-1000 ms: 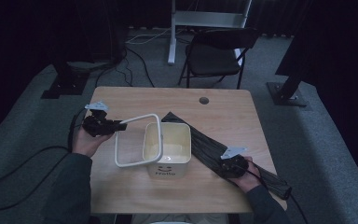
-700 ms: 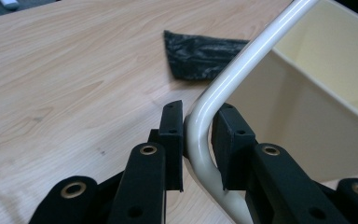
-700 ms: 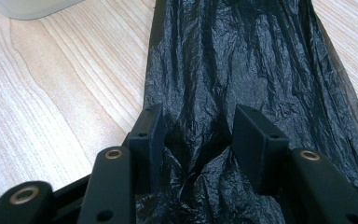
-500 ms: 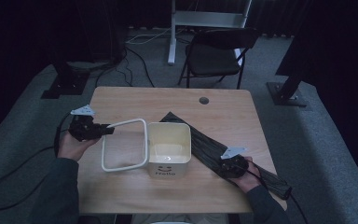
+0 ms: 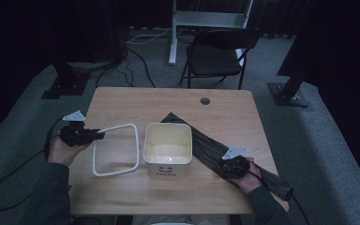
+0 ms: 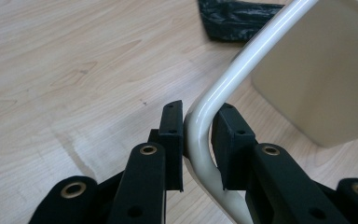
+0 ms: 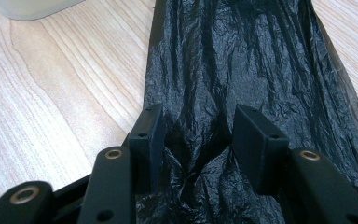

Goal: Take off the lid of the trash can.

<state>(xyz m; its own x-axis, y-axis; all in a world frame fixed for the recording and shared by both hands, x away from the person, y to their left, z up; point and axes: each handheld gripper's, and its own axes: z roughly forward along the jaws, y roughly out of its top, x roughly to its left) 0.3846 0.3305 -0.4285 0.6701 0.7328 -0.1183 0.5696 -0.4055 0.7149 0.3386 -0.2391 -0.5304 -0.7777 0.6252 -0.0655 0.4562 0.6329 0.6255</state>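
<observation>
While my left tongs [image 6: 196, 140] clamp the white rim frame [image 5: 116, 150] beside the bin [image 5: 168, 149], my right tongs [image 7: 193, 135] gape over the black bag [image 5: 215, 147] on the surface [image 5: 136, 101]; next, probably pinch the bag.

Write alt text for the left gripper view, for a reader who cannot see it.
Two black jaws of the left gripper clamp the bent corner of a cream ring over a wooden table. A cream bin stands at right, with a corner of a black bag lying beyond it.
</observation>
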